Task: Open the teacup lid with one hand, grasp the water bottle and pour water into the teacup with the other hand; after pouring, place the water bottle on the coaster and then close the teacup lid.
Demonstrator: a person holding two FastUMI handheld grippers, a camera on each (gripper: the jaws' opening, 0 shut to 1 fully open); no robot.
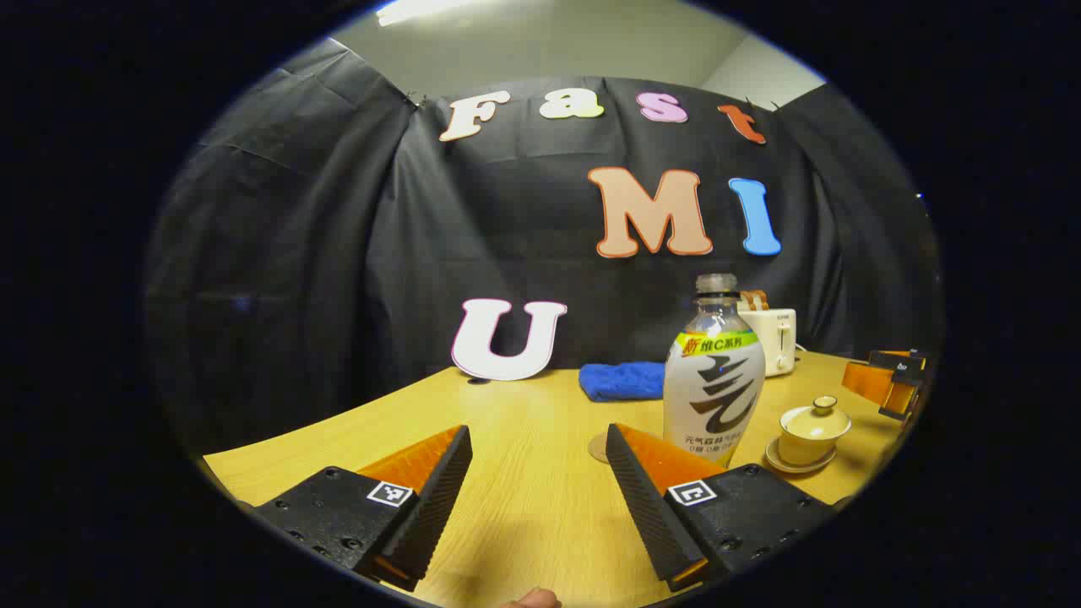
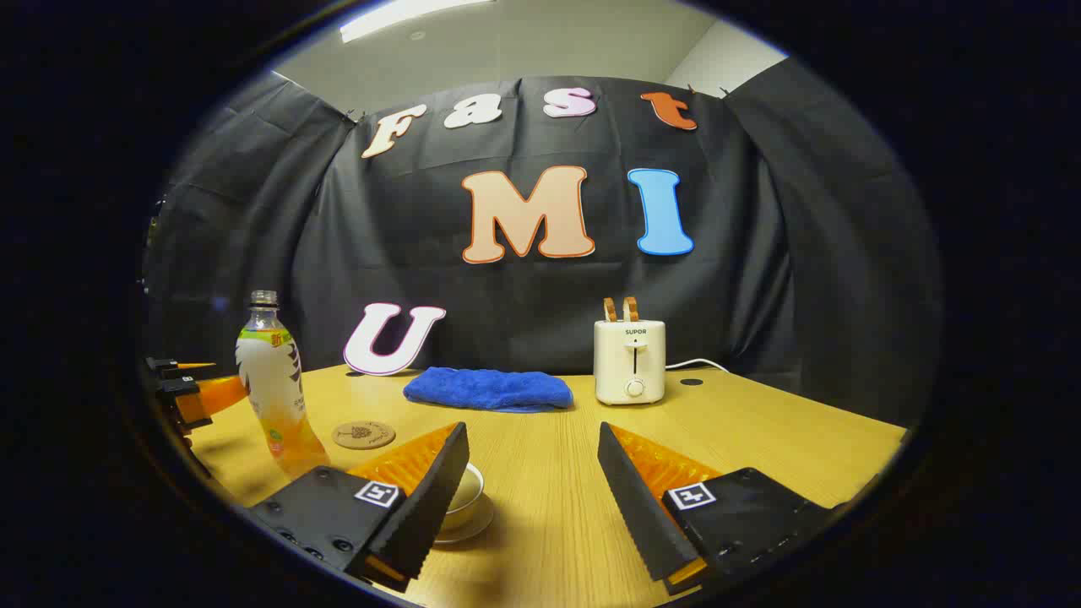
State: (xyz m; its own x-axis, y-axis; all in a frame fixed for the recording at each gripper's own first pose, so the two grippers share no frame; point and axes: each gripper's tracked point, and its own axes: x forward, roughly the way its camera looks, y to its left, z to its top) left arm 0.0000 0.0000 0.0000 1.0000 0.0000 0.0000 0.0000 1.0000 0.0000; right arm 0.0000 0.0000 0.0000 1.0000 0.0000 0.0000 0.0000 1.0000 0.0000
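In the left gripper view a water bottle (image 1: 714,376) with a white label stands upright on the wooden table (image 1: 524,507), just beyond my right finger. Right of it sits a cream teacup (image 1: 813,431) on a saucer, its lid (image 1: 817,412) on. A round coaster (image 1: 597,447) peeks out at the bottle's left. My left gripper (image 1: 537,431) is open and holds nothing. In the right gripper view my right gripper (image 2: 530,427) is open too; the teacup (image 2: 466,490) lies half hidden behind its left finger. The bottle (image 2: 270,380) and coaster (image 2: 363,435) stand further left.
A white toaster (image 2: 629,359) and a folded blue cloth (image 2: 488,388) sit at the back of the table (image 2: 760,422), near the black wall. Each gripper appears at the edge of the other's view: the right one (image 1: 878,380), the left one (image 2: 190,388).
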